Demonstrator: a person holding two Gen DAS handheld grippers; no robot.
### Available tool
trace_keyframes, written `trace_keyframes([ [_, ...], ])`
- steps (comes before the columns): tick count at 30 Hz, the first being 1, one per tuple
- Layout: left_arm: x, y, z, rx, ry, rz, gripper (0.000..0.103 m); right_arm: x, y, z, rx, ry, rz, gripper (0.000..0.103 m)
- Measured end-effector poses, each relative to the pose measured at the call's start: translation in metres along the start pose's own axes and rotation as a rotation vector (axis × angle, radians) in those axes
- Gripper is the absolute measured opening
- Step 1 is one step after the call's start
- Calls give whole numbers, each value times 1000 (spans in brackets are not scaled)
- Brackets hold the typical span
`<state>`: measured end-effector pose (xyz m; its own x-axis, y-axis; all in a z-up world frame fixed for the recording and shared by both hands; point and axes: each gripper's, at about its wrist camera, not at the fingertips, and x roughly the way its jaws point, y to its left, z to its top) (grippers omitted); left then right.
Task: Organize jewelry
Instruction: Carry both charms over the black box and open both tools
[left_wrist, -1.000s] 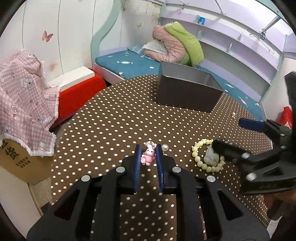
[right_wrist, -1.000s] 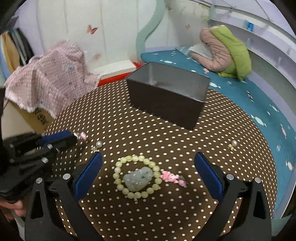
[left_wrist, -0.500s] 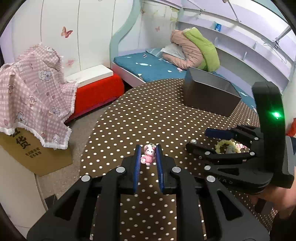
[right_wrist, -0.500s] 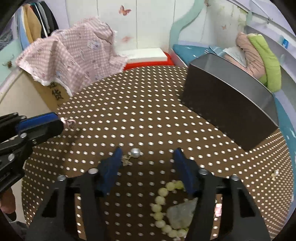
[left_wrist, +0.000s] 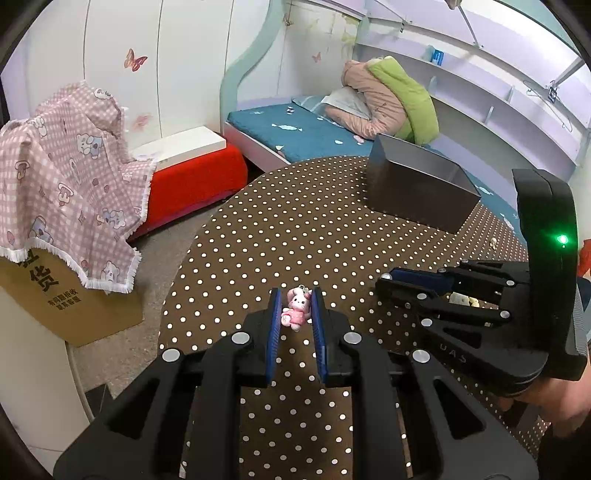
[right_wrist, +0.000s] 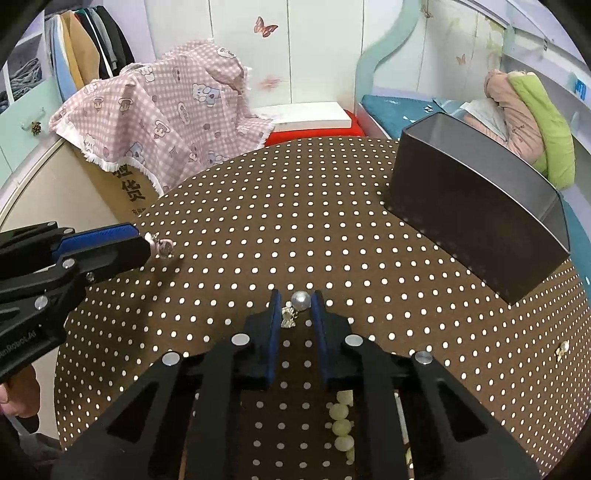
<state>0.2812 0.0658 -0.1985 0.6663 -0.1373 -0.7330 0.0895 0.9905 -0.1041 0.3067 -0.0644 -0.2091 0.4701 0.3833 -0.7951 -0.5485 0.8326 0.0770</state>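
Observation:
My left gripper (left_wrist: 294, 299) is shut on a small pink bunny charm (left_wrist: 295, 308) and holds it over the brown dotted table (left_wrist: 295, 236); it also shows in the right wrist view (right_wrist: 110, 247) with the charm (right_wrist: 162, 248) at its tip. My right gripper (right_wrist: 295, 301) has closed around a pearl earring (right_wrist: 300, 300) on the table, its jaws narrow and close against it. A pale green bead bracelet (right_wrist: 341, 424) lies under the right gripper. A dark open box (right_wrist: 476, 206) stands at the back right.
Another small earring (right_wrist: 563, 347) lies near the table's right edge. Left of the table stand a cardboard box (left_wrist: 55, 295) under a pink checked cloth (left_wrist: 70, 173) and a red bench (left_wrist: 192, 177). A bed (left_wrist: 314, 129) lies behind the table.
My right gripper moved left off the bracelet to the pearl earring and narrowed its jaws around it. My left gripper kept hold of the bunny charm and swung its view left.

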Motion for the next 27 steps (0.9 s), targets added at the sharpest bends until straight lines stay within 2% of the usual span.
trace_keyframes([
  [7, -3, -12, -5, -1, 0, -6, 16, 6, 7, 7, -33, 10, -50, 15],
  [11, -3, -12, -5, 0, -2, -5, 16, 3, 6, 2, -36, 12, -45, 10],
  [19, -9, -20, 2, 13, -22, -25, 16, -31, -20, -5, 68, -59, 26, 10],
  [27, -25, -43, 42, 73, -97, -66, 16, -89, -54, 20, 120, -184, 25, 10],
])
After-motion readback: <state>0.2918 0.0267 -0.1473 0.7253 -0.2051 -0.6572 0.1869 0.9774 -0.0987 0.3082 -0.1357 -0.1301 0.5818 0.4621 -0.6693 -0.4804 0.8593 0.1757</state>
